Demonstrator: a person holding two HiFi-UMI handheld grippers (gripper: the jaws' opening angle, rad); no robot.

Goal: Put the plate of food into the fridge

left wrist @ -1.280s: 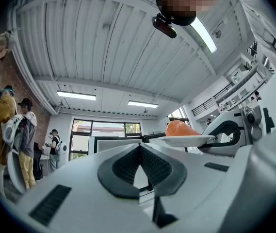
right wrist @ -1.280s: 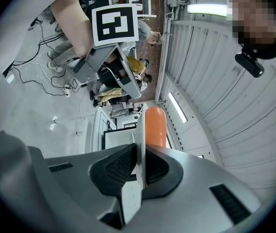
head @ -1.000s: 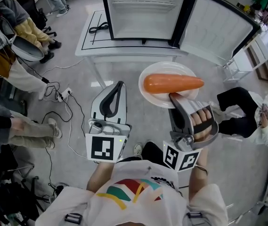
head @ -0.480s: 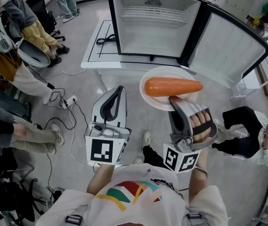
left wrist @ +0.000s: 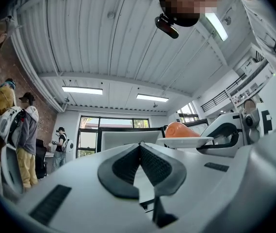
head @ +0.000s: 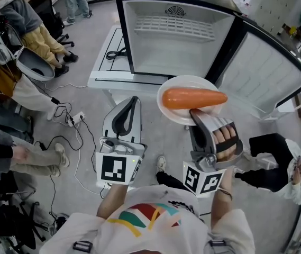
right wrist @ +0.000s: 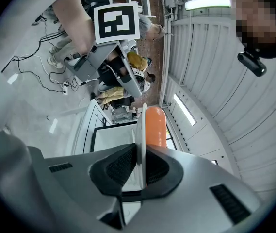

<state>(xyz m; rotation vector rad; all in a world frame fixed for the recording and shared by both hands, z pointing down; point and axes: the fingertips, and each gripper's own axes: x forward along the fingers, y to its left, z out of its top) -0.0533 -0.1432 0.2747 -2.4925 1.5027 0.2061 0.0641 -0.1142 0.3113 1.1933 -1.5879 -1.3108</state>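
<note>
A white plate [head: 173, 109] with a large orange carrot [head: 192, 97] on it hangs in the air in front of the small open fridge [head: 179, 38]. My right gripper [head: 194, 112] is shut on the plate's near rim; in the right gripper view the plate [right wrist: 140, 130] stands edge-on between the pads, the carrot [right wrist: 155, 126] beside it. My left gripper [head: 133, 98] is shut and holds nothing, level with the plate on its left. The left gripper view shows the plate [left wrist: 186, 141] and carrot [left wrist: 180, 129] from the side.
The fridge stands on a low white table [head: 103, 73], its door [head: 262, 70] swung open to the right. A black cable [head: 117, 53] lies on the table left of the fridge. People [head: 12, 41] stand at the left and another [head: 293, 157] at the right. Cables [head: 76, 120] trail on the floor.
The fridge and table have come closer in the head view. The plate with the carrot stays held at the same place relative to both grippers.
</note>
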